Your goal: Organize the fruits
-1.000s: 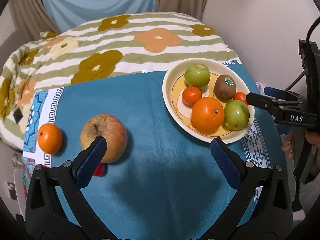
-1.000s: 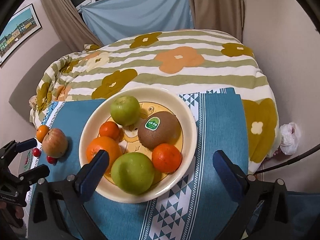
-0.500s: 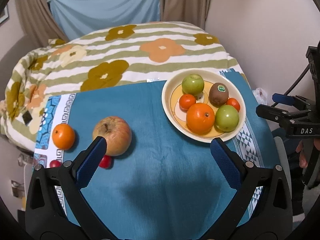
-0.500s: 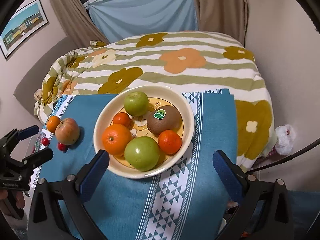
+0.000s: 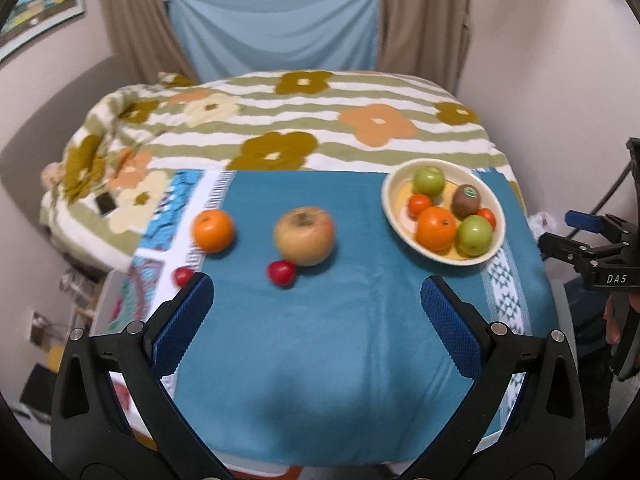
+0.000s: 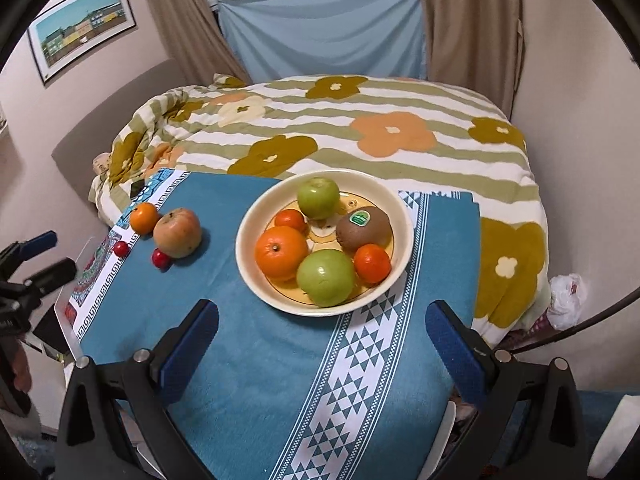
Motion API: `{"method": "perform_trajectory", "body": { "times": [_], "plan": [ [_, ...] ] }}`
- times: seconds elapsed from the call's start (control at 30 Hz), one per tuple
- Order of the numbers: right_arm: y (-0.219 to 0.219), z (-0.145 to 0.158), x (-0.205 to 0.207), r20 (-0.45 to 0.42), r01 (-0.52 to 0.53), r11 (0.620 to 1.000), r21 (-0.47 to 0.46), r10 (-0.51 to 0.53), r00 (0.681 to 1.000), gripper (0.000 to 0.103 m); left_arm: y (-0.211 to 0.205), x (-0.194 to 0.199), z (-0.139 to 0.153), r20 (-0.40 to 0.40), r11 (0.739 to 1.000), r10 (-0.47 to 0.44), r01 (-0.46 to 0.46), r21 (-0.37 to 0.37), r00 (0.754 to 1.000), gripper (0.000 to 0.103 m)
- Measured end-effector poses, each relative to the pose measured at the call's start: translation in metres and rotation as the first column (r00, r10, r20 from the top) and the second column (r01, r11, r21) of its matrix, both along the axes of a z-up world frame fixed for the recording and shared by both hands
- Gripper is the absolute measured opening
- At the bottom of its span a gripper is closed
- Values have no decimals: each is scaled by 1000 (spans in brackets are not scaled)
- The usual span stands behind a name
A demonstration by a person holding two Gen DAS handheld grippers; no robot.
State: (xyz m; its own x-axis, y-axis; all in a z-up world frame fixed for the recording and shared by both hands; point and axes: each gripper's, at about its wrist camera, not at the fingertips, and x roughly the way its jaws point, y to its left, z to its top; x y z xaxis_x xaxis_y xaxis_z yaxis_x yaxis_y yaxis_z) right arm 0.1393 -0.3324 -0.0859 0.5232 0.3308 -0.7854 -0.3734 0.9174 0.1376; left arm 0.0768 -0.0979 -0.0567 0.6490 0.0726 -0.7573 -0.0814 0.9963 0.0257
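"DAS" marks my right gripper [image 5: 576, 240]; the kiwi [image 6: 363, 228] wears a green sticker. Both my jaws gape wide, empty.

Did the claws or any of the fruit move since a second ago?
Both claws backed away from the fruit, so it all looks smaller now. The left claw and right claw took hold of nothing and stayed open. The apple, the bowl and its fruit stayed put.
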Motion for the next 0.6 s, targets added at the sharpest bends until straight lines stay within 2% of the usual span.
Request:
{"method": "perform_trajectory", "body": {
  "times": [0.3, 0.6],
  "plan": [
    [32, 13, -18, 38, 11, 1000, -18, -11, 999, 103, 58, -29, 5, 18, 995, 94, -94, 8, 995, 103],
    [95, 10, -28, 14, 66, 997, -27, -66, 998, 103, 120, -21, -8, -15, 1000, 23, -23, 9, 1000, 103]
  ]
}}
